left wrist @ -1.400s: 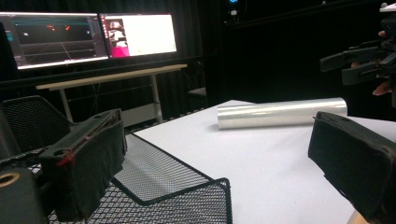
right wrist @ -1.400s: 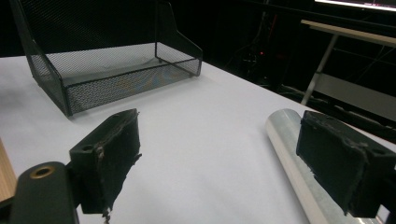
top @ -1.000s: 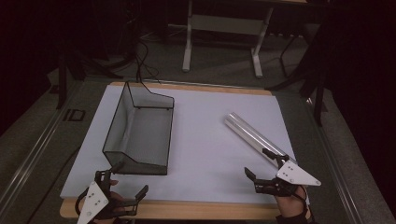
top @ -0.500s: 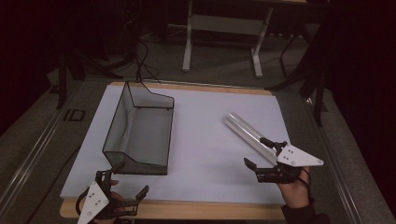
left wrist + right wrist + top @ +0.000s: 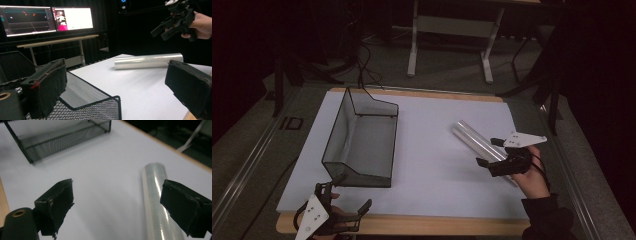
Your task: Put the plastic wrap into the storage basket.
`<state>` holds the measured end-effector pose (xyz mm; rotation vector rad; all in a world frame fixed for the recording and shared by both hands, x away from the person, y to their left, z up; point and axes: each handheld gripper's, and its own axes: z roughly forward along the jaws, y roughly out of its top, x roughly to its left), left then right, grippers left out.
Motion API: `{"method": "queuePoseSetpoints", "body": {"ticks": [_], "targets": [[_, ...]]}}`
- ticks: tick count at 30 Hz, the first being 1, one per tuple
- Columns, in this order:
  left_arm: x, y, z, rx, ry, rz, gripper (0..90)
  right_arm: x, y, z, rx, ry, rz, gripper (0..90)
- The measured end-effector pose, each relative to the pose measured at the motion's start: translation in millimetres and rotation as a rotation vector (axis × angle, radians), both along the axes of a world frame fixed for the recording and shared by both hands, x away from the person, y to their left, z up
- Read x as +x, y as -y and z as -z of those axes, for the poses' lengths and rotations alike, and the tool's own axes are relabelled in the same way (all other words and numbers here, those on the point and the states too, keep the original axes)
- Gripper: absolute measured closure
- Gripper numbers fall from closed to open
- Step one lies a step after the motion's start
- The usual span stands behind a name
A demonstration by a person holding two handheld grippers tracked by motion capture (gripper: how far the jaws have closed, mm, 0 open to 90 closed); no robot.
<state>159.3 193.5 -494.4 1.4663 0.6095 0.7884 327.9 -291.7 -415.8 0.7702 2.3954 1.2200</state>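
right gripper [image 5: 490,152] hovers over the near end of the film roll [image 5: 472,138], jaws just opening wide, holding nothing; left gripper [image 5: 344,196] open, empty.

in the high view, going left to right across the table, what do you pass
left gripper → wire mesh basket → shiny roll → right gripper, which overlaps the roll's near end, its jaws just opened wider with nothing clamped

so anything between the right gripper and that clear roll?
Nothing visible. The right gripper hangs open just above the near end of the clear roll, which lies flat on the white table top. The wire mesh basket sits well off to the side, and the left gripper is at the table's near edge.
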Motion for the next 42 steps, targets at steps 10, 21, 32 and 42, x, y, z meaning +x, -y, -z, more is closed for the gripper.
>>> {"method": "queuePoseSetpoints", "body": {"ticks": [10,21,32,42], "targets": [[-0.2,-1.0,-0.2,-0.005,0.0,0.006,4.5,25.1,2.6,21.6,-0.027,-0.064,0.064,9.5],[1.0,-0.9,0.5,0.001,-0.005,0.009,4.5,44.0,31.5,46.3,-0.141,-0.104,0.115,9.9],[2.0,-1.0,1.6,0.008,-0.008,0.007,4.5,64.9,44.6,68.0,-0.231,-0.207,0.125,13.8],[2.8,-0.6,2.3,0.015,-0.012,0.012,4.5,82.1,41.5,78.8,-0.346,-0.304,0.113,25.3]]}}
